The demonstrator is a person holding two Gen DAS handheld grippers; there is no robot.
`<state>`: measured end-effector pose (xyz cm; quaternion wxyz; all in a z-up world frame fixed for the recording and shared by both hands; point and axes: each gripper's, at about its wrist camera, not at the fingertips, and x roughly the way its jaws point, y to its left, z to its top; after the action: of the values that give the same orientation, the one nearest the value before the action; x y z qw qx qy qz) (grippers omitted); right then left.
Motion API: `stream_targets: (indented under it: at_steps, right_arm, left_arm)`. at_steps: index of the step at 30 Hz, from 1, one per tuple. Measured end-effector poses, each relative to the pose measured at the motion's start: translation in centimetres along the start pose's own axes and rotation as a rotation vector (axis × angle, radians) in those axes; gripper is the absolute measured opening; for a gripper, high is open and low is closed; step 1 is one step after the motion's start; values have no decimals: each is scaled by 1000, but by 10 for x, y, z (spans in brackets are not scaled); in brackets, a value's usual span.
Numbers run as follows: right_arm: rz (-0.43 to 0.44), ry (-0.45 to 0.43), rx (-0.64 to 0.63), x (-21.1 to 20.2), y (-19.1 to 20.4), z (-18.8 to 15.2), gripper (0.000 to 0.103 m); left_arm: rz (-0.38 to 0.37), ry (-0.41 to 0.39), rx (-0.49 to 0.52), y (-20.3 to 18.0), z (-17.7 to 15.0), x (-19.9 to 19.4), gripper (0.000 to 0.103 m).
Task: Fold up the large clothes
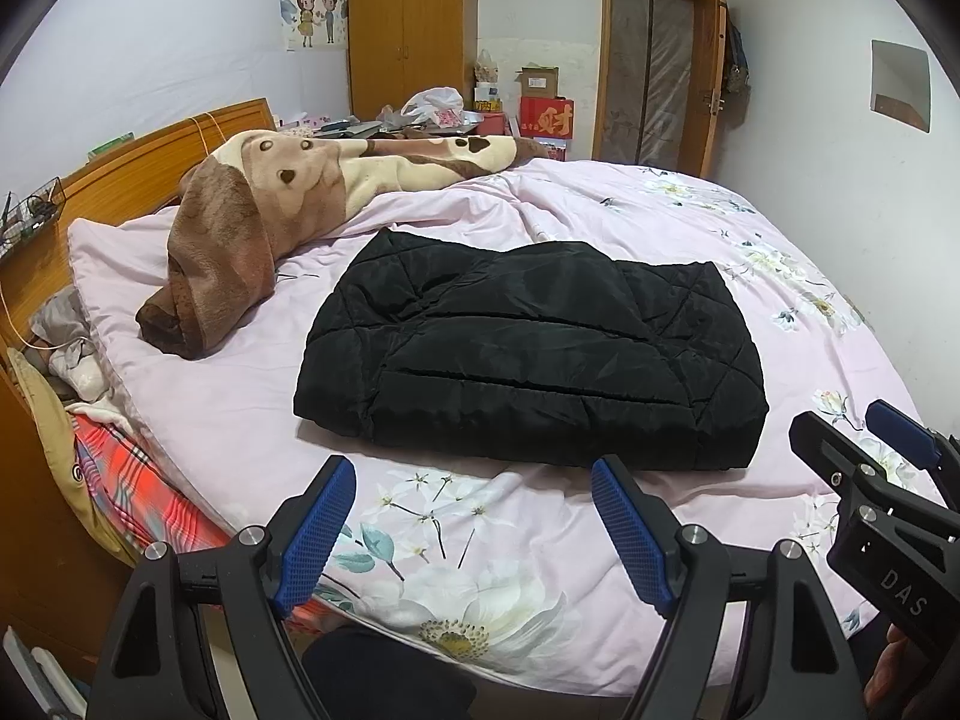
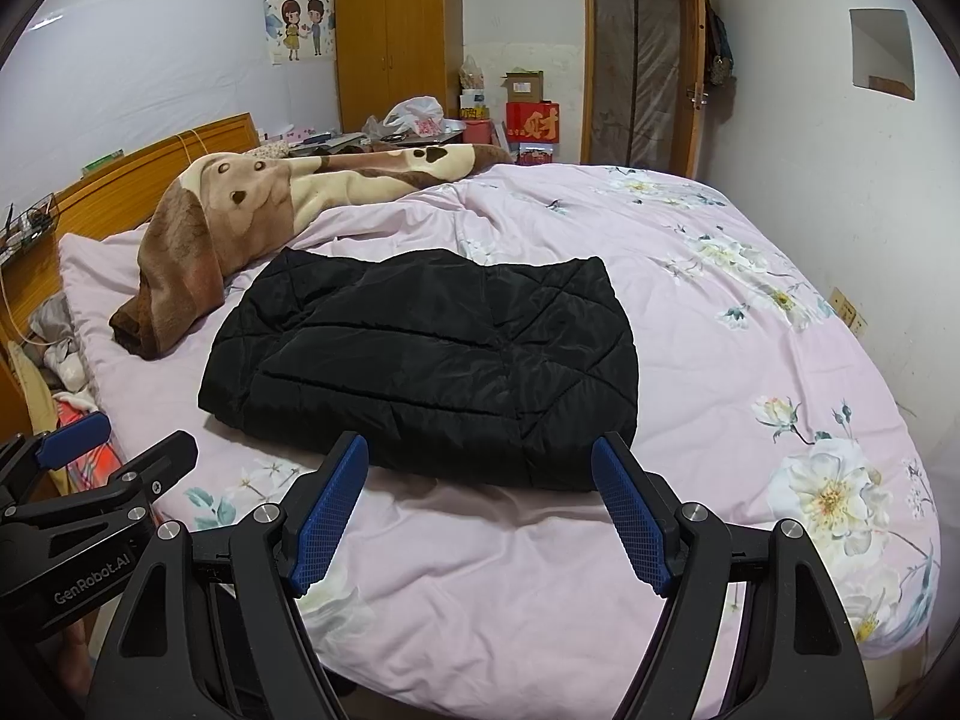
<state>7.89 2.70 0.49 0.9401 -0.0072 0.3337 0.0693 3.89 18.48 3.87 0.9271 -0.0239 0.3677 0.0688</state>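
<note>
Far off to the left of my left gripper (image 1: 471, 483), a brown and cream plush blanket with a bear print (image 1: 240, 228) lies bunched against the orange wooden headboard (image 1: 150, 150). My left gripper hangs above the near edge of the pink flower-printed quilt (image 1: 480, 570), its blue ribbed fingers (image 1: 315, 534) spread wide with nothing between them. Straight ahead of it, slightly to the right and apart from the fingertips, the black quilted padded jacket (image 1: 534, 360) lies folded into a thick, flat rectangle on the quilt. My right gripper (image 2: 480, 465) hangs just beside the left one, also splayed and empty, with its tips near the jacket's (image 2: 420, 360) front edge and not touching it. Beyond the bed to the right stand a wooden wardrobe (image 2: 396, 36) and a wood-framed doorway (image 2: 639, 69).
</note>
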Motion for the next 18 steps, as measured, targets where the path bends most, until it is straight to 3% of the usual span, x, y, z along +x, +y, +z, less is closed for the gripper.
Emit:
stream_targets:
  at_steps: [18]
  right_arm:
    - [0,0,0,0,1,-1,77]
  left_arm:
    - [4,0,-1,-1,-1,-1,81]
